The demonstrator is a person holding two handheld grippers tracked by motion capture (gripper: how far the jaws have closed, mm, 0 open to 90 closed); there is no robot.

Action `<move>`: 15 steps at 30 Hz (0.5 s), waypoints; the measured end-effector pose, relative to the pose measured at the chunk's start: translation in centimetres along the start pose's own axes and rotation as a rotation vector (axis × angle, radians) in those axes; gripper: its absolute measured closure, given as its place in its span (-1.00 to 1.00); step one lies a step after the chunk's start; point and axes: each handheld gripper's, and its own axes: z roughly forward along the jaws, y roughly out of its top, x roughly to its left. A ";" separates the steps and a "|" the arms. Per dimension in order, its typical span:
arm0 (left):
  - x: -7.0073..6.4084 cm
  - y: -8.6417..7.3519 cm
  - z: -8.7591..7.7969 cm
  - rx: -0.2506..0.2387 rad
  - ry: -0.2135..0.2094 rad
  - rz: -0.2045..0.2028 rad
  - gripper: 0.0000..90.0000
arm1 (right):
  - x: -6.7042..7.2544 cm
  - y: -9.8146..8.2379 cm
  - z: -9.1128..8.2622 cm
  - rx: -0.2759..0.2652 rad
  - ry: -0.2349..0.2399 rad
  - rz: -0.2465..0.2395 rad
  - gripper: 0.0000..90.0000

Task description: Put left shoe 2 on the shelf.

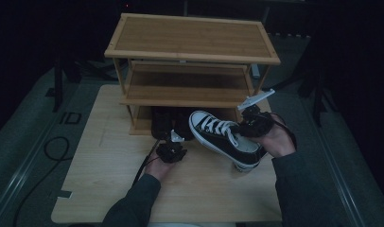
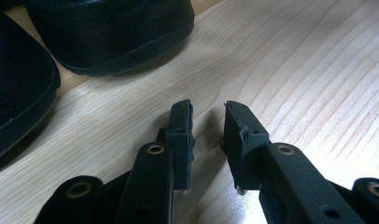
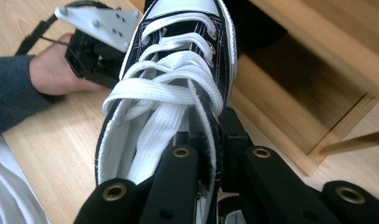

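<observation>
Slippage is what I'm sweating here: my right gripper [image 3: 211, 140] is pinching just the thin canvas side wall of the black-and-white high-top sneaker [image 1: 224, 137], which is hanging tilted above the table [image 1: 105, 179] in front of the bamboo shoe rack [image 1: 192, 56], so the whole shoe is dangling off one edge and could be twisting or sliding out if I'm swinging it too fast. I'm also worrying about the toe cap clipping the rack's lower shelf on the way in, or bumping the dark shoes [image 2: 108, 32] sitting there, while my left gripper [image 2: 208, 135] is idling narrow and empty just beside them.
</observation>
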 end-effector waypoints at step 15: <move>0.0 0.0 0.0 0.005 0.000 0.003 0.61 | -0.1 3.1 -0.5 -0.024 0.003 -0.018 0.94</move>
